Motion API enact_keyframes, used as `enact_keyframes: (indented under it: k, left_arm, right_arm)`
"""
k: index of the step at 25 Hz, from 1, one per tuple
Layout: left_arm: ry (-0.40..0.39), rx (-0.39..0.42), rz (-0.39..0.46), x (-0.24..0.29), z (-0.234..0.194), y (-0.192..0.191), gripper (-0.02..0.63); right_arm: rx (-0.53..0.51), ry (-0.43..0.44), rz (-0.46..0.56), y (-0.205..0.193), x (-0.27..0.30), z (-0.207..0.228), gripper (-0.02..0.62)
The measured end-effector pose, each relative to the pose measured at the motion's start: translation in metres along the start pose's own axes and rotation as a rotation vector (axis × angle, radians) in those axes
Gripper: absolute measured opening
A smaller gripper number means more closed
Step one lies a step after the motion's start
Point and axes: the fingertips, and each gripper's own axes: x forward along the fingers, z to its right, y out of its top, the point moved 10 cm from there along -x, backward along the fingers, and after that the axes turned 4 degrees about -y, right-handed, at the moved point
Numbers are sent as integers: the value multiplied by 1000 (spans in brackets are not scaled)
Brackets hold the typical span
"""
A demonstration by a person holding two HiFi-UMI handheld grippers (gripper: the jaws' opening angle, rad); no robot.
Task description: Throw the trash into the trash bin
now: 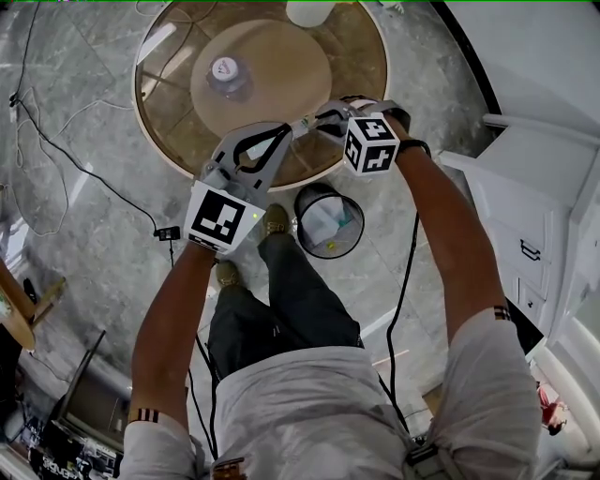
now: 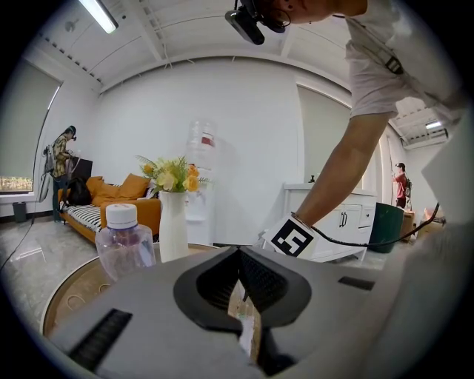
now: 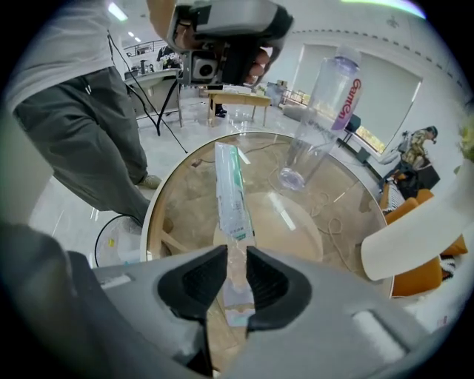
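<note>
A long clear plastic wrapper (image 3: pixel 231 185) with a green stripe hangs over the round glass table (image 1: pixel 352 56), stretched between my two grippers. In the right gripper view my right gripper (image 3: pixel 235 260) is shut on its lower end, and the left gripper (image 3: pixel 222 29) holds the far end. In the left gripper view my left gripper (image 2: pixel 241 255) is shut, with a thin strip of the wrapper (image 2: pixel 247 326) showing between its jaws. From the head view the left gripper (image 1: pixel 298 127) and right gripper (image 1: pixel 321 119) meet tip to tip above the table's near edge. The black mesh trash bin (image 1: pixel 303 202) stands on the floor just below them.
A clear plastic bottle (image 1: pixel 228 75) with a white cap stands on the table's middle. A white vase (image 1: pixel 309 11) with flowers is at the far edge. White cabinets (image 1: pixel 525 206) line the right. Cables (image 1: pixel 56 150) lie on the floor to the left. My feet are beside the bin.
</note>
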Motion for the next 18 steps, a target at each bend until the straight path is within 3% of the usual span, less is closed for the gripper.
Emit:
enact_keyframes:
  k: [6,10,13,18]
  left_arm:
    - [-7,0,24,-4,5,10,0]
    - [-24,55,23,-11,12,18,0]
    - [-47,26,41,-17,21,29,0]
    - [-67,60,70,-33,38,38,0]
  right_arm:
    - [99,-56,19,3,-19,-9,81]
    - [193,-98,28,4,-36,-23,81]
    - [270,-139,26,8,-50,-38,81]
    - [361,-204,17,16,-77,-71,81]
